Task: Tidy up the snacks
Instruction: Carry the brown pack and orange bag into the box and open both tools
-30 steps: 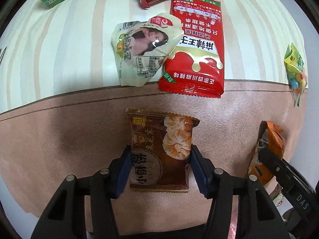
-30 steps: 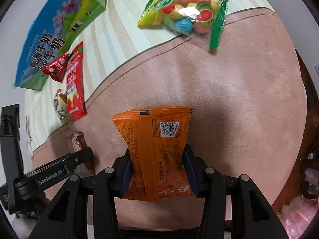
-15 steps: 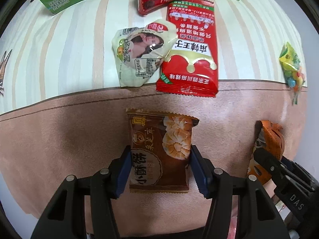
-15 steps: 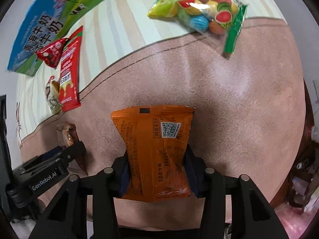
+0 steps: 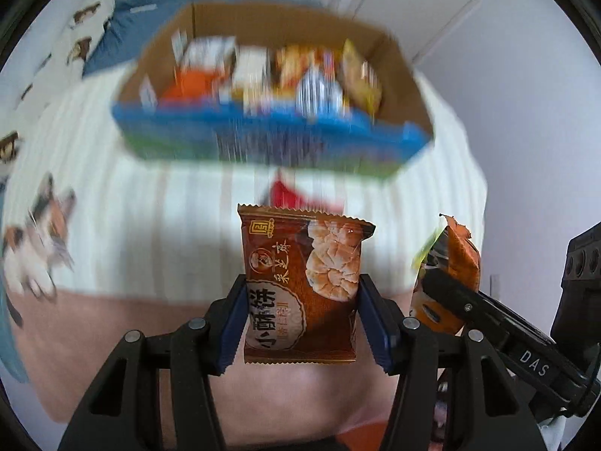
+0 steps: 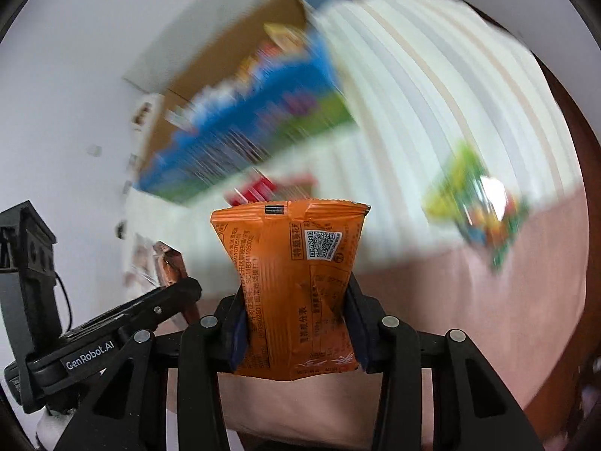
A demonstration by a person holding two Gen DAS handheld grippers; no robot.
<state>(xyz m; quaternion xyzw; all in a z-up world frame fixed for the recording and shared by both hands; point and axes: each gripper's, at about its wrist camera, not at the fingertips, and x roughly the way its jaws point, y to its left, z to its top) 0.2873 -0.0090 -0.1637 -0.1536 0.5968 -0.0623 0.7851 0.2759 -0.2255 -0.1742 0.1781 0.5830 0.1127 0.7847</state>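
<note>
My left gripper (image 5: 300,323) is shut on a brown pastry packet (image 5: 300,285), held upright above the bed. My right gripper (image 6: 295,327) is shut on an orange snack packet (image 6: 293,285), also lifted; that packet shows at the right of the left wrist view (image 5: 449,274). Ahead stands an open cardboard box (image 5: 274,86) with a blue and green front, holding several snacks; it is blurred. It also shows in the right wrist view (image 6: 244,112). A red packet (image 5: 289,195) lies in front of the box.
A bag of colourful candies (image 6: 477,203) lies at the right on the striped sheet (image 6: 432,94). A pink-brown blanket (image 5: 112,319) covers the near part of the bed. A cat-print pillow (image 5: 33,240) lies at the left. White walls stand behind.
Both grippers have tilted up and lifted with their packets. The views have swung from looking down at the bed to facing the box. The frames are now motion-blurred.
</note>
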